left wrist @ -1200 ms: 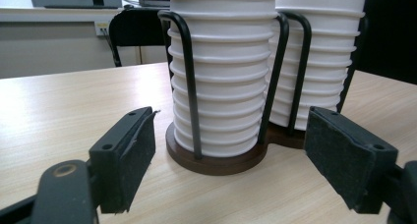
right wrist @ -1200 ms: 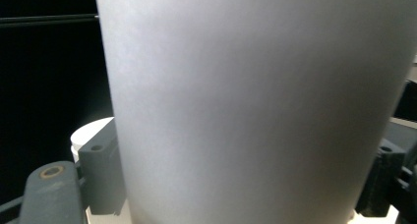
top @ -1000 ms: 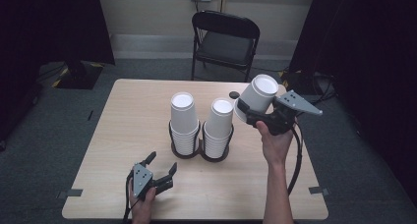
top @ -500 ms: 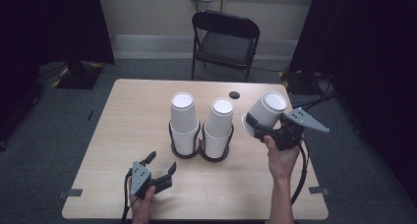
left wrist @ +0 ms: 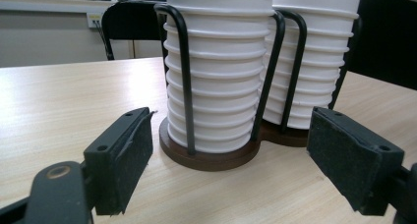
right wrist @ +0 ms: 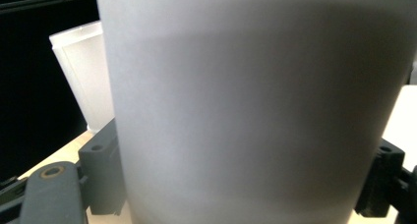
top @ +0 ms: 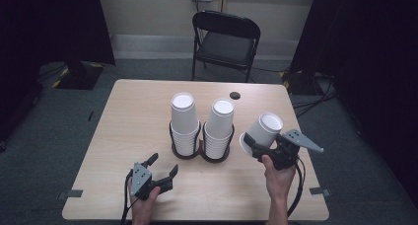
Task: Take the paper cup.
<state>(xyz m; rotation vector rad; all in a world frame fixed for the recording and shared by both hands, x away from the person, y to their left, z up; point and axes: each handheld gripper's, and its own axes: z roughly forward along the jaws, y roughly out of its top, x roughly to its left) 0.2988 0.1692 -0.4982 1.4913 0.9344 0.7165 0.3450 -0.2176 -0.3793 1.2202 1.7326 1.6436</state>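
Right gripper point(top: 256, 147) clamps a single white paper cup point(top: 262, 129), tilted, bottom up, just right of the black wire two-stack cup holder point(top: 199, 145). Left gripper point(top: 158, 169) is spread wide and empty, facing the holder. Risk: thin wall buckles or the cup slips from the pads.

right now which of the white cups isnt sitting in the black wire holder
The single cup clamped in the right gripper, tilted in the air right of the holder. The other cups sit stacked upside down in its two rings.
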